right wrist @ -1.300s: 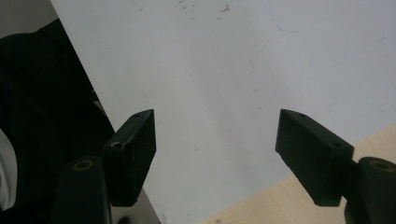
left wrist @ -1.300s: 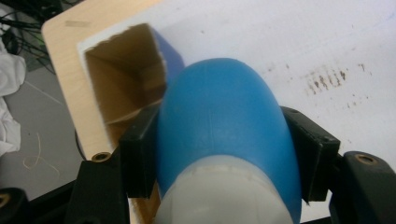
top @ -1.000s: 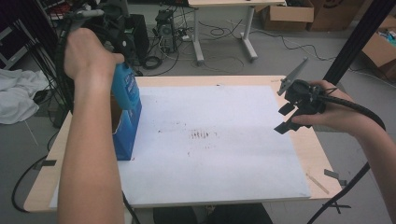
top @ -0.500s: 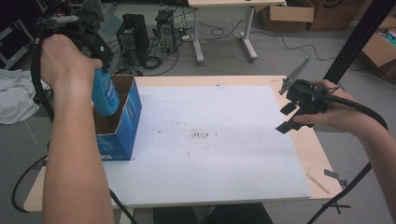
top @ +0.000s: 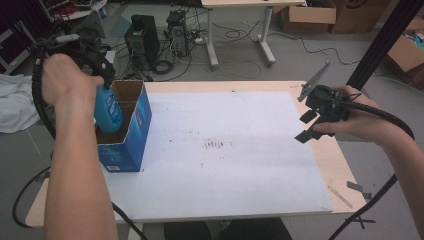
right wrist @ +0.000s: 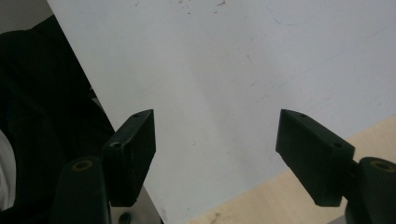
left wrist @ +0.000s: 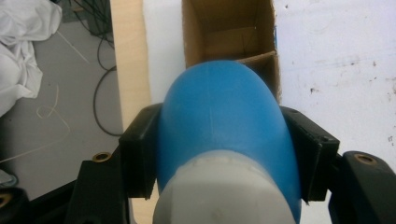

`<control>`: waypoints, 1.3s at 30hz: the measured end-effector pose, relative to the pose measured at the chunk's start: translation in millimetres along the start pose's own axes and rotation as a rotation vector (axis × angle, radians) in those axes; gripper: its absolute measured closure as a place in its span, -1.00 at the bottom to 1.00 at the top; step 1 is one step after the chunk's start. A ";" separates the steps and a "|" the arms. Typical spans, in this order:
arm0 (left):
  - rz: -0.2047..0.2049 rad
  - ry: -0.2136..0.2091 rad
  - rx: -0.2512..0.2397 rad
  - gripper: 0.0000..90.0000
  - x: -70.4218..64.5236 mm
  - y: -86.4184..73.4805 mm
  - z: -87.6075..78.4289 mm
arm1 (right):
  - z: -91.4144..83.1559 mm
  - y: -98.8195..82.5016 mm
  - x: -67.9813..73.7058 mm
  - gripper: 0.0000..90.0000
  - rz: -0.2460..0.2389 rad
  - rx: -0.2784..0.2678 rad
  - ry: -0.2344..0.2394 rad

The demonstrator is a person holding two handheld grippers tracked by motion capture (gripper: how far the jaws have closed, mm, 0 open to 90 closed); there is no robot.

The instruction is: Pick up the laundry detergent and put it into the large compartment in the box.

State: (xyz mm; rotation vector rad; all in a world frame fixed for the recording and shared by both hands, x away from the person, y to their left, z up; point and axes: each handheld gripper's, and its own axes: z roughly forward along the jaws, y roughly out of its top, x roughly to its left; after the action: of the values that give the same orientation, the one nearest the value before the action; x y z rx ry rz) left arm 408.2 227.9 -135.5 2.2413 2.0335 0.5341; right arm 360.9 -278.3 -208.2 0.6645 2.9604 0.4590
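One blue bottle [top: 107, 111], one blue cardboard box [top: 127, 135], two grippers: left [top: 98, 75], right [top: 306, 126]. One white sheet [top: 225, 200].

White sheet [top: 240, 165] covers wooden tabletop [top: 345, 170], w/ dark specks mid-sheet. Behind: PC towers [top: 142, 42], cables, cardboard boxes [top: 305, 17]; white cloth [top: 15, 107] on floor.
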 end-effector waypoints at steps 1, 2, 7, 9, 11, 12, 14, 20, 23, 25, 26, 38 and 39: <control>0.004 0.000 0.004 -0.16 -0.3 -0.3 2.2 | 0.2 0.1 0.2 -0.36 0.000 0.000 0.001; 0.000 -0.001 0.007 -0.16 -0.8 -0.7 5.5 | 0.4 0.2 0.3 -0.36 -0.001 0.001 0.001; 0.005 -0.005 0.024 -0.16 -4.3 -1.5 18.5 | 0.8 0.1 0.8 -0.36 0.001 0.005 0.000; 0.006 -0.011 0.035 -0.16 -6.3 -1.4 25.2 | 1.0 0.1 0.7 -0.36 0.003 0.004 0.001; 0.012 -0.012 0.042 -0.16 -7.5 -1.3 30.6 | 1.5 0.0 0.9 -0.36 0.001 0.004 0.003; 0.012 -0.014 0.044 -0.16 -8.9 -1.5 34.2 | 1.7 0.0 1.0 -0.36 0.000 0.005 0.004; 0.013 -0.016 0.054 -0.16 -10.2 -1.8 40.0 | 2.3 -0.3 0.9 -0.36 0.003 0.007 0.004; 0.016 -0.018 0.079 -0.16 -13.3 -2.5 57.2 | 2.2 -1.0 -0.5 -0.36 0.004 0.008 0.001; 0.019 -0.022 0.091 -0.16 -14.4 -3.6 65.7 | 1.4 -0.7 -0.6 -0.36 0.001 0.006 0.001; 0.017 -0.022 0.099 -0.16 -15.5 -4.7 71.3 | 1.3 -0.9 -0.3 -0.36 0.003 0.008 0.001; 0.018 -0.023 0.103 -0.16 -16.0 -5.5 74.7 | 1.5 -1.1 -0.5 -0.36 0.004 0.009 0.002; 0.029 -0.032 0.131 -0.16 -17.5 -12.8 100.9 | 2.7 -2.2 -1.4 -0.36 0.005 0.012 0.001; 0.029 -0.033 0.134 -0.16 -17.8 -13.3 102.7 | 3.1 -2.2 -1.5 -0.36 0.005 0.013 0.001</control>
State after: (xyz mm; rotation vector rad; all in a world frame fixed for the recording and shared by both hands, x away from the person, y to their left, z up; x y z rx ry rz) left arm 425.0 230.5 -239.2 2.3398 2.0823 0.3696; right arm 361.8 -280.0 -211.7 0.6732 2.9662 0.4405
